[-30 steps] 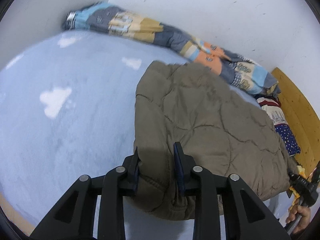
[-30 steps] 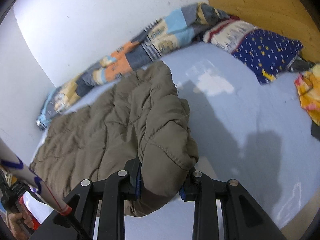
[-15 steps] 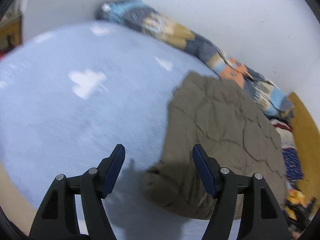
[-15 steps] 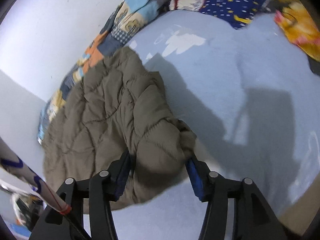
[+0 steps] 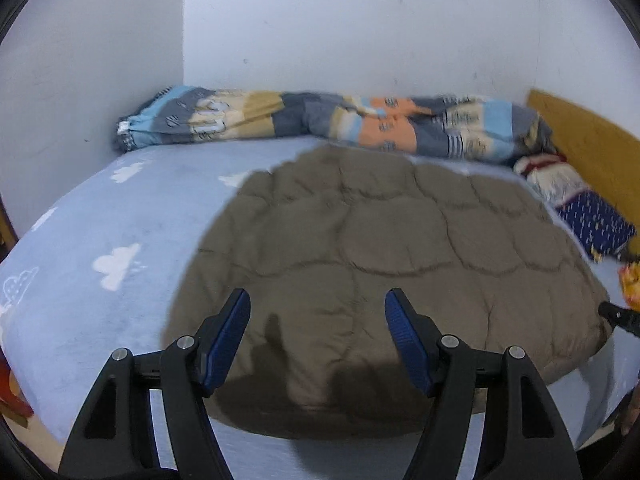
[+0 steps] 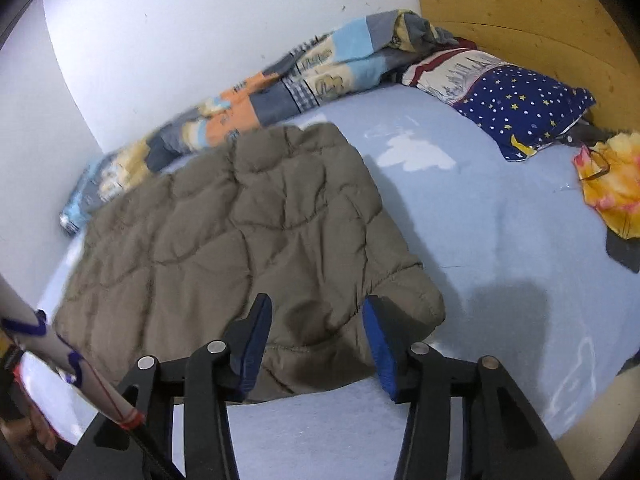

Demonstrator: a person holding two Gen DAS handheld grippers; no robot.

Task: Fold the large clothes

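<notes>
Right wrist view: my right gripper (image 6: pixel 316 340), jaws just closing, and left gripper (image 5: pixel 318 336), wide open, hold nothing; puffy jacket (image 6: pixel 240 240) may unfold itself.

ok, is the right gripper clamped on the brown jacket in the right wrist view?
No: the right gripper stands open, its blue pads clear of the brown jacket, which lies flat on the bed.

A home bedroom: bed (image 6: pixel 460 216), pillow (image 6: pixel 520 108), patchwork blanket (image 5: pixel 320 124), wooden headboard (image 6: pixel 540 20).
</notes>
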